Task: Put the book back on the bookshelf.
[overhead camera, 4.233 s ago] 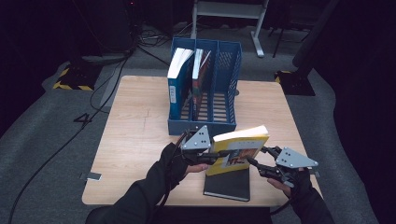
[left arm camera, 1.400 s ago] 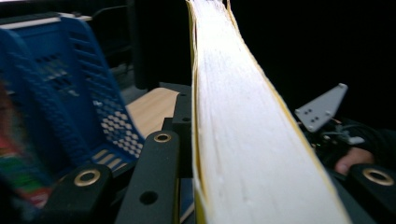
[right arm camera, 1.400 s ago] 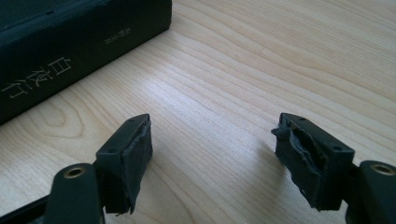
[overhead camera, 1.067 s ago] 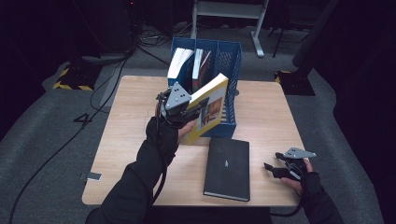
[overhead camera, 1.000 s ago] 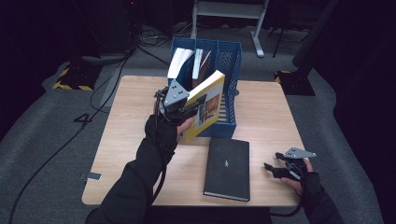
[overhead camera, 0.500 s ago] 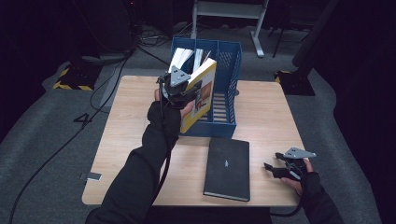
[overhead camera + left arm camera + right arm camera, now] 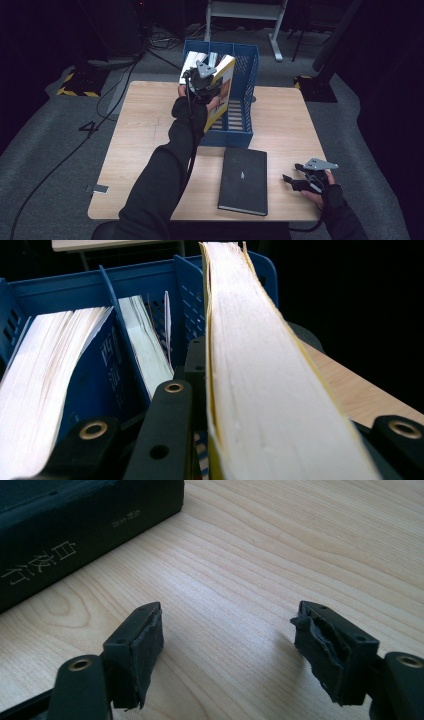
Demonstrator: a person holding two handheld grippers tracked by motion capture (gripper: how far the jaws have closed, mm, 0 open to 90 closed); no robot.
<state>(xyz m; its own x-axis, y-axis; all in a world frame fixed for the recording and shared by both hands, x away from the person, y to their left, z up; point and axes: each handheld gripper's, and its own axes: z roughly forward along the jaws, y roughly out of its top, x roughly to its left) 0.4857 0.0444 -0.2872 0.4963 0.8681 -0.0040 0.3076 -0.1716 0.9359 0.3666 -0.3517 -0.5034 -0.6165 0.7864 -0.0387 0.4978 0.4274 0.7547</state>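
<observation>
Between the jaws of the left gripper (image 7: 207,82) stands the yellow book (image 7: 223,90), clamped on its two covers with the page edge turned up. It is held tilted above the blue file rack (image 7: 245,100), over the compartment just right of two books already standing there (a blue-covered book (image 7: 55,385) and a thinner white one (image 7: 145,347)). Near the right gripper (image 7: 295,182), just to its left, a black book (image 7: 244,180) lies flat on the wooden table (image 7: 140,130). Its jaws stand wide apart and hold nothing.
</observation>
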